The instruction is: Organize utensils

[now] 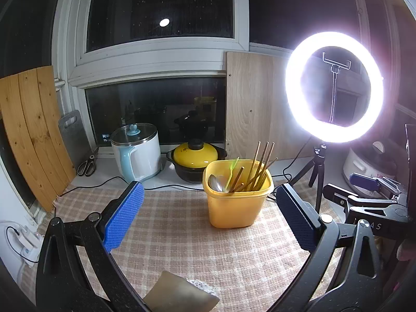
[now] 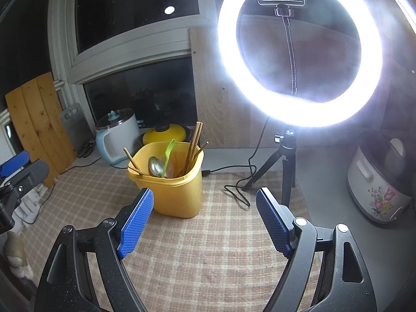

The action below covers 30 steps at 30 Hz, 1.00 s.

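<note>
Both the left gripper and right gripper hover with jaws wide and empty near the yellow utensil bin on the worktop

Chopsticks and spoon stand in tub on cloth

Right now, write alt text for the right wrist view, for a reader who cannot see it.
An open right gripper with blue pads hovers empty over a checked cloth, facing a yellow container holding wooden chopsticks, a metal spoon and a green utensil. A lit ring light on a tripod stands to the right, a flowered rice cooker beyond.
</note>
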Each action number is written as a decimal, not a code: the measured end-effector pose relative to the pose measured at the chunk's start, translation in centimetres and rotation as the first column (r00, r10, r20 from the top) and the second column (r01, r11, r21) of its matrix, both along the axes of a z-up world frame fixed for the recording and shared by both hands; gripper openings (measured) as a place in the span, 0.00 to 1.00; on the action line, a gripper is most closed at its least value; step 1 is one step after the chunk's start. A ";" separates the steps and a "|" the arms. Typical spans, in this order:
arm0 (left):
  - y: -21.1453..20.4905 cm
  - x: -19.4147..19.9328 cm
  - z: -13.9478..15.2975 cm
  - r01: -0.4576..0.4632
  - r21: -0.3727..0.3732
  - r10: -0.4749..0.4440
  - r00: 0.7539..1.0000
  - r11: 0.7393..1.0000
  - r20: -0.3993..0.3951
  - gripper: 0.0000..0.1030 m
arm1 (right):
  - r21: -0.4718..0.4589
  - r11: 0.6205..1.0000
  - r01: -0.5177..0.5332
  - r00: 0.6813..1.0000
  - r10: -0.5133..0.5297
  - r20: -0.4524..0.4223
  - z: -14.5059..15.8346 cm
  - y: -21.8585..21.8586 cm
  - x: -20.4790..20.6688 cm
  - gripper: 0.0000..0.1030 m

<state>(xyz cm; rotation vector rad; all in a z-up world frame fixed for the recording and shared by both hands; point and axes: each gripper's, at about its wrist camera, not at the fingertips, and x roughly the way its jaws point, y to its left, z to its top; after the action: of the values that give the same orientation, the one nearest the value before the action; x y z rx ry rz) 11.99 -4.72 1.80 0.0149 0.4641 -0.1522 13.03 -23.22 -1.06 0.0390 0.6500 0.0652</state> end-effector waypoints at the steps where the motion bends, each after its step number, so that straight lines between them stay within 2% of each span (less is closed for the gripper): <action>1: 0.0 0.0 0.0 0.000 -0.001 0.000 1.000 1.000 -0.001 1.00 | 0.000 1.000 0.000 1.000 0.000 -0.001 0.0 0.0 0.0 0.79; 30: 0.1 0.0 -0.2 -0.018 0.015 0.018 1.000 1.000 -0.007 1.00 | 0.006 1.000 0.006 1.000 -0.006 -0.019 -0.5 -0.1 -0.2 0.79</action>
<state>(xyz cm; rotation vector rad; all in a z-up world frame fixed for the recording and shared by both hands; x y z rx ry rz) 11.98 -4.66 1.55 0.0245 0.4721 -0.1316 12.88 -23.31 -1.60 0.0479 0.6685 0.0612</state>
